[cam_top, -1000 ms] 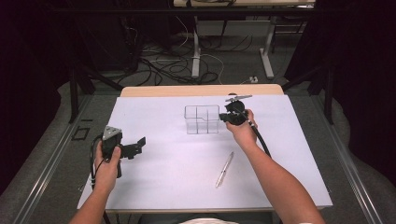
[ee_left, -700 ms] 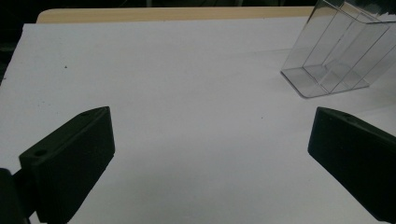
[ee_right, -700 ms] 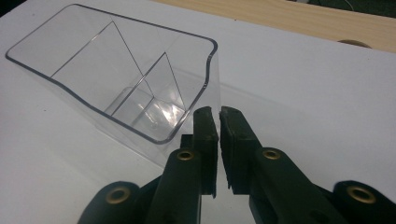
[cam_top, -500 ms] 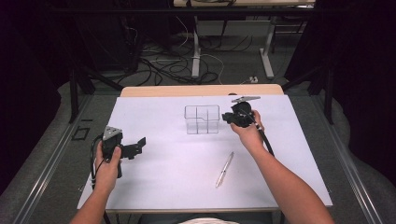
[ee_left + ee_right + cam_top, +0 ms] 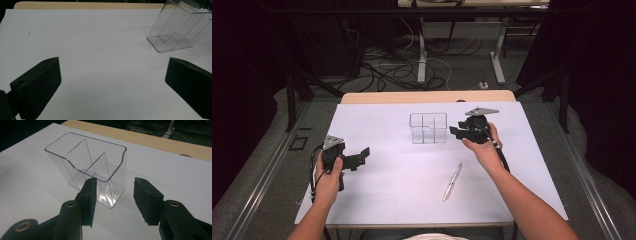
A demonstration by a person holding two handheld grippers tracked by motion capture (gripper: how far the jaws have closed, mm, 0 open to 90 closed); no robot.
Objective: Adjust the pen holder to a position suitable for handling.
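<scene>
Clear plastic organizer stands upright on the white sheet that covers the table, toward the far edge and near the middle. Its inner walls split it into compartments, and all of them look empty. The right gripper sits just beside the organizer's right wall, apart from it. Its jaws have just been opening and now stand partly apart with nothing between them; in the right gripper view the organizer's near corner lies just beyond the fingertips, not touched. Judged from this, the placing of the organizer appears done and the right gripper is free of it.

The left gripper rests low at the left of the sheet, well apart from the organizer. Its jaws stand wide apart and empty, as the left gripper view confirms.

A silver pen lies flat on the sheet nearer the person, between the two hands, untouched. Probable remaining work: pick up the pen and stand it in one compartment.
</scene>
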